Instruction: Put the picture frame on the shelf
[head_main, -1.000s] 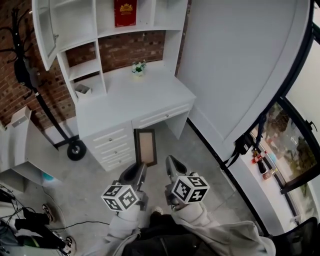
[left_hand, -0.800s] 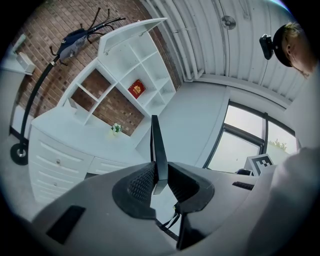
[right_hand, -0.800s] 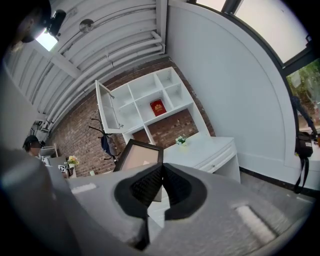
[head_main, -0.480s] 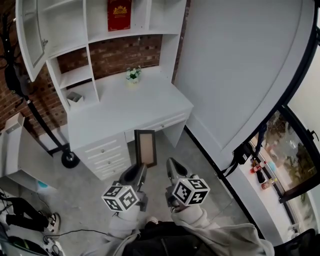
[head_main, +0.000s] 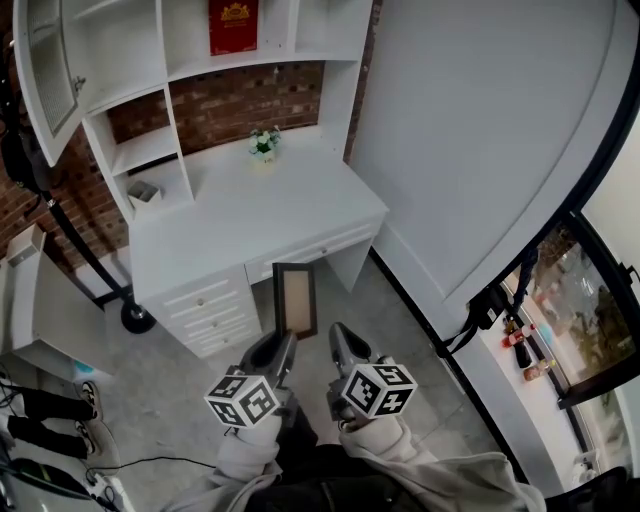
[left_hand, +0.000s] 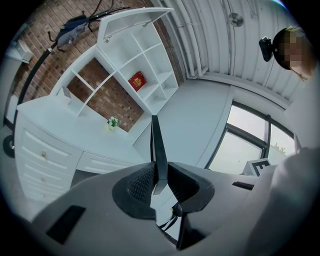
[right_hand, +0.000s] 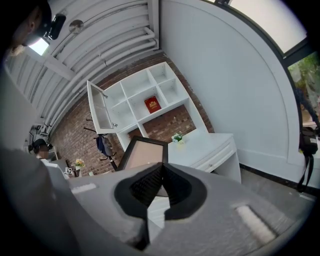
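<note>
Frame (head_main: 294, 298), dark-edged with a tan inside, hangs upright in the air, held by its lower edge between 2 grippers. It is in front of the desk and well apart from the shelf. Nearest the camera, 2 pale sleeves (head_main: 400, 450) lead up to the left cube (head_main: 243, 398) and the right cube (head_main: 378, 388), each covered in square markers. The left gripper (head_main: 281, 345) is clamped on the frame's lower left part. In the left gripper view the frame (left_hand: 157, 147) shows edge-on, a thin dark blade standing up from between that gripper's ribbed pads (left_hand: 142, 182). The right gripper (head_main: 338, 338) is closed on the lower right corner. In the right gripper view the frame (right_hand: 142, 152) rises behind the meeting jaws, its face showing and its top leaning left. Grey floor (head_main: 180, 390) lies under all this. Just beyond the frame stands the white desk (head_main: 250, 215), with a stack of drawers (head_main: 210, 310) on its left side. A small pot of flowers (head_main: 263, 143) sits at the back of the desktop. Above the desk rises the white shelf (head_main: 140, 150) with open cubbies, against a brick wall (head_main: 230, 95). A low cubby at the left holds a small object (head_main: 143, 192) that I cannot make out. A red book (head_main: 233, 25) stands in an upper cubby, and a door (head_main: 45, 60) hangs open at the shelf's upper left. To the right run a curved white wall (head_main: 480, 130) and a window (head_main: 565, 290).
</note>
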